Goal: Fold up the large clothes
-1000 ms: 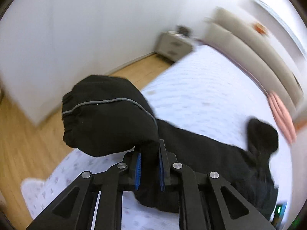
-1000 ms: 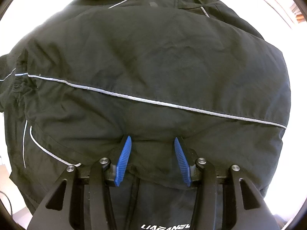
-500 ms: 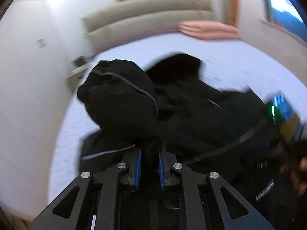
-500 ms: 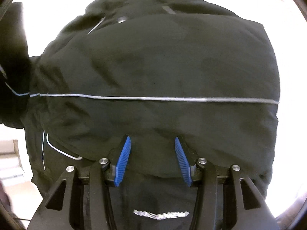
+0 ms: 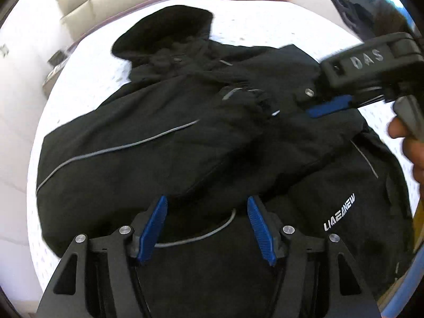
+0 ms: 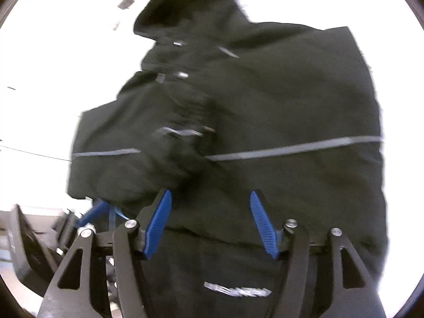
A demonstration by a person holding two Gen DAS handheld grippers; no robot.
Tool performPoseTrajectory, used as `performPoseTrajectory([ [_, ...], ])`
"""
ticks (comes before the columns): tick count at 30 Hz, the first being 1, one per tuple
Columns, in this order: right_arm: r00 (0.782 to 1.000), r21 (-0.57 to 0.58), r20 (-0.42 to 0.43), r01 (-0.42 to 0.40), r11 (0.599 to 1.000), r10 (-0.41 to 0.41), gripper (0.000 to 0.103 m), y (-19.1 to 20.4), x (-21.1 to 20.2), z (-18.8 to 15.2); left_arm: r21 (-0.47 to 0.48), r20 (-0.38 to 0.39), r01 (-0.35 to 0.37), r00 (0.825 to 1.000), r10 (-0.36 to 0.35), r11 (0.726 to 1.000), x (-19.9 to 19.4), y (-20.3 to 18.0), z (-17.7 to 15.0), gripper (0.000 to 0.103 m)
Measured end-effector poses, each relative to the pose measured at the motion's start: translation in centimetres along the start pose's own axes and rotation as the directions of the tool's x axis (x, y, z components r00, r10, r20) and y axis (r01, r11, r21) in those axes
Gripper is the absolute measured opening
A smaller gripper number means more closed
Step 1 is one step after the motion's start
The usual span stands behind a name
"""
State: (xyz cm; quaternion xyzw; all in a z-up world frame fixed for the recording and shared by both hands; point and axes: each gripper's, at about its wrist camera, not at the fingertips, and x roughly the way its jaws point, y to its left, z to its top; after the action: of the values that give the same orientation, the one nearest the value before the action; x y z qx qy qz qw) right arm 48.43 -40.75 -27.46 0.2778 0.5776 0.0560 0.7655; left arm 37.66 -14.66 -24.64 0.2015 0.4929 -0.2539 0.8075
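Black jacket (image 5: 164, 143) on the bed (image 5: 265, 23), both sleeves folded across its body.

The jacket's long axis runs from hem, nearest both tools, to hood, farthest. The left hand-held gripper (image 5: 206, 228) hangs over the hem, jaws opening, nothing between them. The right hand-held gripper (image 6: 210, 225) hovers over the jacket's right half, jaws also opening, empty. Both stand about equally near the hem.

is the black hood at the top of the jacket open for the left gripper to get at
Probably yes: the black hood lies bare on the white bedspread; the left gripper, jaws opening and empty, must cross the black jacket.
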Motion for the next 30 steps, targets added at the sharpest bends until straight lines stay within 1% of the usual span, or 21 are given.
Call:
performPoseTrajectory([
  [1, 1.0, 0.011, 0.009, -0.024, 1.0, 0.024, 0.066, 0.0, 0.6, 0.7, -0.02, -0.002, -0.004, 1.0, 0.004, 1.0, 0.0, 0.2, -0.1, 0.065],
  [2, 0.999, 0.023, 0.016, -0.035, 0.999, 0.034, 0.066, 0.4, 1.3, 1.1, -0.043, -0.006, -0.007, 1.0, 0.006, 0.999, -0.2, 0.7, -0.2, 0.065],
  [4, 0.998, 0.067, 0.028, -0.052, 0.996, 0.051, 0.066, -0.1, 2.4, 2.2, -0.085, -0.002, -0.019, 1.0, 0.019, 0.996, -0.4, 1.8, -0.3, 0.065],
  [6, 0.997, 0.117, 0.028, -0.075, 0.99, 0.072, 0.066, -0.7, 3.8, 2.7, -0.127, 0.008, -0.032, 0.999, 0.033, 0.991, -1.1, 2.7, -0.6, 0.065],
  [8, 0.993, 0.167, 0.009, -0.114, 0.979, 0.114, 0.066, -0.8, 5.4, 3.3, -0.162, 0.013, -0.036, 0.999, 0.039, 0.986, -1.3, 3.5, -0.6, 0.065],
  [9, 0.99, 0.186, -0.005, -0.14, 0.972, 0.144, 0.063, -0.7, 6.1, 3.3, -0.177, 0.014, -0.043, 0.999, 0.047, 0.983, -1.4, 3.9, -0.5, 0.065],
  [10, 0.988, 0.186, -0.012, -0.151, 0.971, 0.156, 0.048, -0.5, 6.5, 3.2, -0.191, 0.017, -0.054, 0.998, 0.058, 0.98, -1.5, 4.3, -0.4, 0.065],
  [11, 0.989, 0.175, -0.019, -0.143, 0.974, 0.148, 0.043, -0.1, 6.7, 3.1, -0.2, 0.02, -0.065, 0.997, 0.07, 0.978, -1.6, 4.7, -0.3, 0.065],
  [12, 0.993, 0.14, -0.008, -0.113, 0.984, 0.116, 0.039, 0.8, 6.3, 3.0, -0.211, 0.027, -0.086, 0.995, 0.093, 0.974, -1.9, 5.2, -0.2, 0.065],
  [13, 0.995, 0.111, 0.004, -0.101, 0.989, 0.101, 0.034, 1.5, 5.8, 2.9, -0.218, 0.034, -0.1, 0.993, 0.11, 0.971, -2.1, 5.8, 0.1, 0.065],
  [15, 0.997, 0.054, 0.038, -0.071, 0.996, 0.069, 0.031, 2.9, 4.3, 2.6, -0.233, 0.048, -0.129, 0.989, 0.143, 0.964, -2.3, 6.8, 0.7, 0.065],
  [17, 0.996, 0.003, 0.083, -0.021, 1.0, 0.021, 0.03, 4.3, 2.0, 2.4, -0.244, 0.06, -0.156, 0.983, 0.175, 0.957, -2.2, 7.8, 1.6, 0.065],
  [18, 0.993, -0.022, 0.117, 0.012, 1.0, -0.01, 0.029, 4.8, 0.6, 2.3, -0.244, 0.06, -0.159, 0.982, 0.179, 0.957, -2.1, 8.1, 1.9, 0.065],
  [20, 0.978, -0.045, 0.194, 0.091, 0.995, -0.081, 0.029, 4.9, -3.1, 2.2, -0.249, 0.07, -0.151, 0.982, 0.173, 0.957, -1.9, 8.6, 2.8, 0.065],
  [21, 0.971, -0.04, 0.214, 0.114, 0.993, -0.103, 0.029, 4.6, -4.4, 2.3, -0.253, 0.077, -0.135, 0.984, 0.159, 0.958, -1.7, 8.8, 3.2, 0.065],
  [23, 0.941, -0.007, 0.277, 0.206, 0.978, -0.196, 0.029, 3.0, -7.9, 2.0, -0.255, 0.086, -0.095, 0.989, 0.12, 0.962, -1.0, 8.9, 4.0, 0.065],
  [24, 0.93, 0.006, 0.287, 0.237, 0.971, -0.229, 0.029, 2.3, -8.4, 1.9, -0.256, 0.082, -0.082, 0.991, 0.106, 0.963, -0.5, 8.9, 4.3, 0.065],
  [25, 0.916, 0.027, 0.286, 0.284, 0.958, -0.28, 0.03, 1.0, -9.0, 1.7, -0.255, 0.072, -0.054, 0.995, 0.074, 0.965, 0.3, 8.8, 4.6, 0.065],
  [27, 0.91, 0.065, 0.241, 0.332, 0.941, -0.338, 0.03, -1.3, -8.2, 1.6, -0.247, 0.01, 0.005, 1.0, -0.002, 0.969, 2.9, 8.3, 4.9, 0.065],
  [29, 0.903, 0.078, 0.163, 0.391, 0.917, -0.398, 0.03, -4.2, -4.8, 1.5, -0.236, -0.073, 0.003, 0.997, -0.02, 0.972, 6.0, 7.7, 4.7, 0.056],
  [30, 0.899, 0.071, 0.139, 0.409, 0.91, -0.415, 0.03, -5.0, -3.5, 1.5, -0.219, -0.104, -0.026, 0.995, 0.003, 0.975, 7.5, 7.5, 4.4, 0.053],
])
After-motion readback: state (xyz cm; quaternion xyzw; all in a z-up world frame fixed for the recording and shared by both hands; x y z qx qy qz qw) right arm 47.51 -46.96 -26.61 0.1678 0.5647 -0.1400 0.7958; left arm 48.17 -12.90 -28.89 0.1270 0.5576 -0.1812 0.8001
